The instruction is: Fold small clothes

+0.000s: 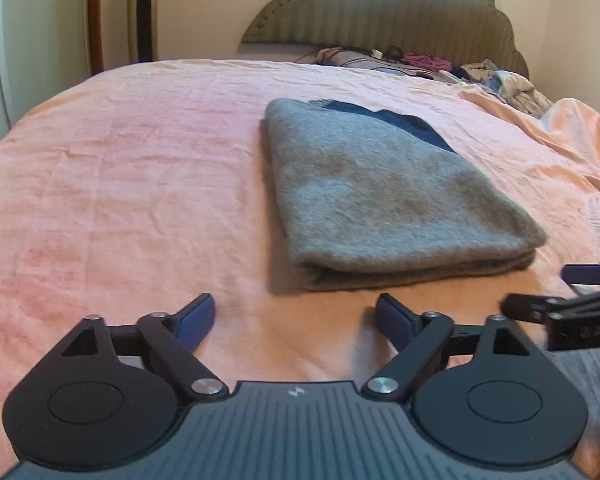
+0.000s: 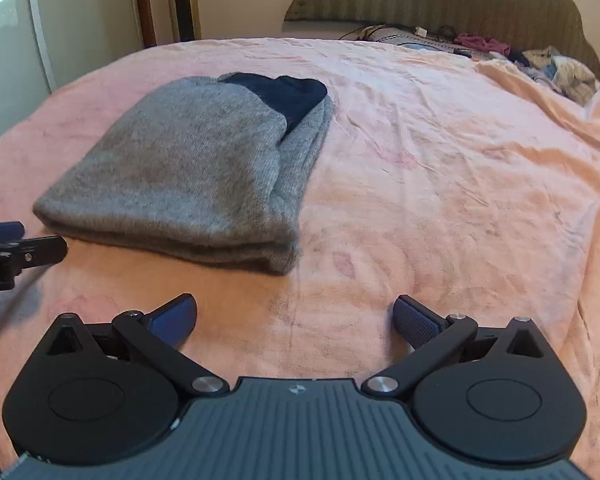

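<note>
A grey knit garment (image 1: pixel 384 200) (image 2: pixel 188 168) lies folded into a thick rectangle on the pink bedspread, a dark navy part showing at its far end. My left gripper (image 1: pixel 296 320) hovers just short of its near folded edge, open, with only bedspread between the blue pads. My right gripper (image 2: pixel 296 320) is open too, over bare bedspread to the right of the garment's near corner. Each gripper shows at the edge of the other's view: the right one (image 1: pixel 540 292), the left one (image 2: pixel 28 240).
The pink bedspread (image 1: pixel 120 184) (image 2: pixel 440 184) covers a wide bed. A pile of loose clothes (image 1: pixel 496 78) (image 2: pixel 552 66) lies at the far right by the padded headboard (image 1: pixel 380 12). A bunched fold of the spread rises at the right edge.
</note>
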A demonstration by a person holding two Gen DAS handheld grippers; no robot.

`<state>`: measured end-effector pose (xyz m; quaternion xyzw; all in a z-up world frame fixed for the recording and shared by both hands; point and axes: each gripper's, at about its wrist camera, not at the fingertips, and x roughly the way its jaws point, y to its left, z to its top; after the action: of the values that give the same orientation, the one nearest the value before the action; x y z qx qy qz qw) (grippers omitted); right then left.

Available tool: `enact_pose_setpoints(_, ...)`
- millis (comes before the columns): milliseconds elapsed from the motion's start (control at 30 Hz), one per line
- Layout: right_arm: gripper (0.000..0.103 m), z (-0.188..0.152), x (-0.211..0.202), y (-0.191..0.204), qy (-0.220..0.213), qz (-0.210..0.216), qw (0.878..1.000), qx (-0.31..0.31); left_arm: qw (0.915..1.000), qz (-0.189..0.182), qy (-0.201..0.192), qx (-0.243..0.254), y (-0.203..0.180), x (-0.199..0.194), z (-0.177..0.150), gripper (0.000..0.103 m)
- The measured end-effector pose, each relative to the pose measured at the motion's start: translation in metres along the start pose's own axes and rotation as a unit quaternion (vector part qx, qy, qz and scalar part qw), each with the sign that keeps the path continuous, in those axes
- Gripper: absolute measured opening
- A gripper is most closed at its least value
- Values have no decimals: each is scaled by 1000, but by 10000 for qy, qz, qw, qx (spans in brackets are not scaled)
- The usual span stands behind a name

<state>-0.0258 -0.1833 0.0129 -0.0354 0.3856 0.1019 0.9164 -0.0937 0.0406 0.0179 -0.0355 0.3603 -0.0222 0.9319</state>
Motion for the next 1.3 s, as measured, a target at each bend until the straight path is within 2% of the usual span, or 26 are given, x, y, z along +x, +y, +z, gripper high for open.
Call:
enact_pose_setpoints(67, 103, 3, 4, 3, -48, -142, 9997, 191, 9999, 116, -4, 103, -7, 2, -4, 103)
enact_pose_setpoints(167, 103, 3, 7, 7, -184, -271, 9990, 314, 9989, 314, -27, 343, -17, 9, -6, 103)
enact_pose_setpoints(300, 103, -10, 5, 8, -572, -349, 9969, 402, 9992, 282, -68, 268, -15, 8, -6, 103)
enact_pose_setpoints(1300, 103, -10, 4, 10, -580, -381, 9968, 391, 9991, 293, -84, 285, -13, 7, -6, 103)
